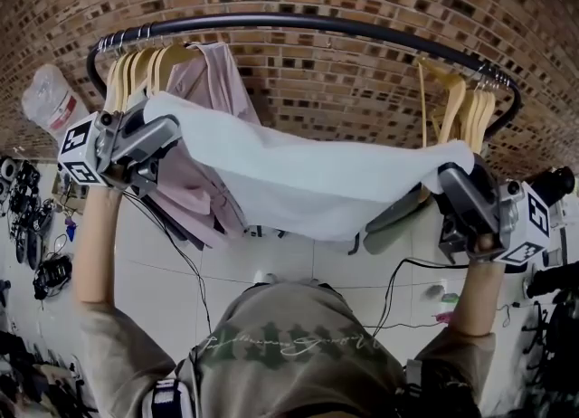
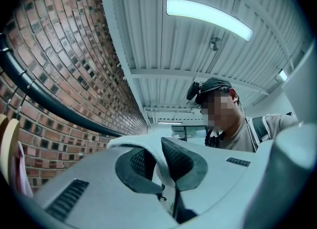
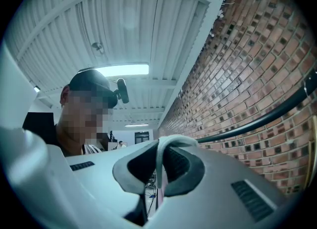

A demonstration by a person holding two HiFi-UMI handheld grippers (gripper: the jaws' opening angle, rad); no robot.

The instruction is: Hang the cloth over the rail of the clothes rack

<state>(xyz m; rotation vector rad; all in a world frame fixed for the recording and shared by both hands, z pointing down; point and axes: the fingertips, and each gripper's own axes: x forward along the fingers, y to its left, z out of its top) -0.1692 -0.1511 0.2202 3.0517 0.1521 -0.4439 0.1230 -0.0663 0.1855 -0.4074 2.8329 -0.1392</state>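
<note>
The left gripper [image 1: 161,138] and the right gripper [image 1: 450,183] each pinch one end of the white cloth [image 1: 298,181], held stretched below the black rail [image 1: 298,23] (not on it yet), so it probably needs lifting over next.

Held high, wide apart — left tongs [image 1: 170,133] and right tongs [image 1: 443,178], both clamped tight.

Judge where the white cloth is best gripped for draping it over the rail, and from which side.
Probably at the two ends of its top edge, coming in from the person's side, below the rail. The cloth is wide and limp; the left gripper and right gripper, shut there, hold it spread along the rail with the rest hanging free.
</note>
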